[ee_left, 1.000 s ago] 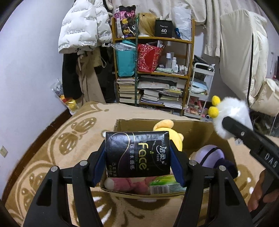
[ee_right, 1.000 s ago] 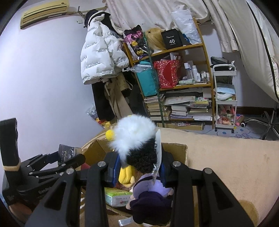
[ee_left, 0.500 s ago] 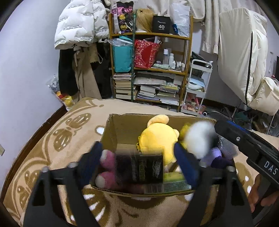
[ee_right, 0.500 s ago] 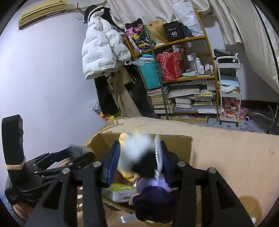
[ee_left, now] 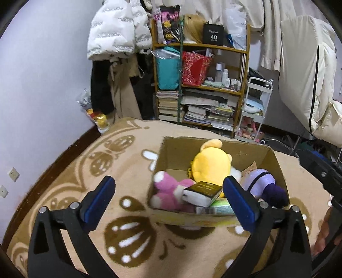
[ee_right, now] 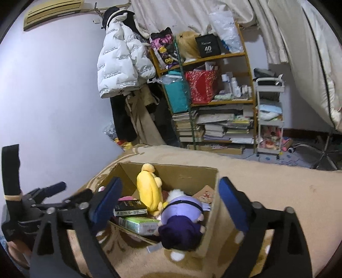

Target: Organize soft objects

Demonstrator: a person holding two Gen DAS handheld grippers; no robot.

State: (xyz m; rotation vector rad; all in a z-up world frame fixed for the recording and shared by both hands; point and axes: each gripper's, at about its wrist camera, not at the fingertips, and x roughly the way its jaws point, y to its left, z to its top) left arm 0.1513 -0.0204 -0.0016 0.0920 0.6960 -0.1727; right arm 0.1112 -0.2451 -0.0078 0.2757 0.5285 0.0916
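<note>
cluttered bedroom: tan blanket (ee_left: 132,166) patterned with brown butterflies underfoot, lilac wall at 9 o'clock, wooden bookshelf (ee_left: 201,85) stacked with books and bags at 12 o'clock, white puffer jacket (ee_left: 115,34) hung beside it, white trolley (ee_left: 254,109) at 1 o'clock.

cardboard box (ee_left: 171,149) resting open on the blanket, holding a yellow plush (ee_left: 211,164), pink plush (ee_left: 168,190), purple plush (ee_left: 263,184), green tissue pack (ee_left: 220,207) and black tissue pack (ee_left: 201,192).

left gripper (ee_left: 166,196) spread wide and empty over the near rim; a second ago clamped on the black tissue pack, now lying tilted atop the pink plush and green pack. right gripper (ee_right: 168,198) likewise spread and empty; a second ago pinching a white fluffy toy (ee_right: 176,193), now dropped in and showing behind the purple plush.

left wrist view only: pink plush in full, and just a bit of the white toy beside the yellow plush. right wrist view only: wall air conditioner (ee_right: 53,10) at 10 o'clock, left gripper (ee_right: 70,198) seen from the side at 8 o'clock, purple plush (ee_right: 181,224) slumped against the box's near corner.
</note>
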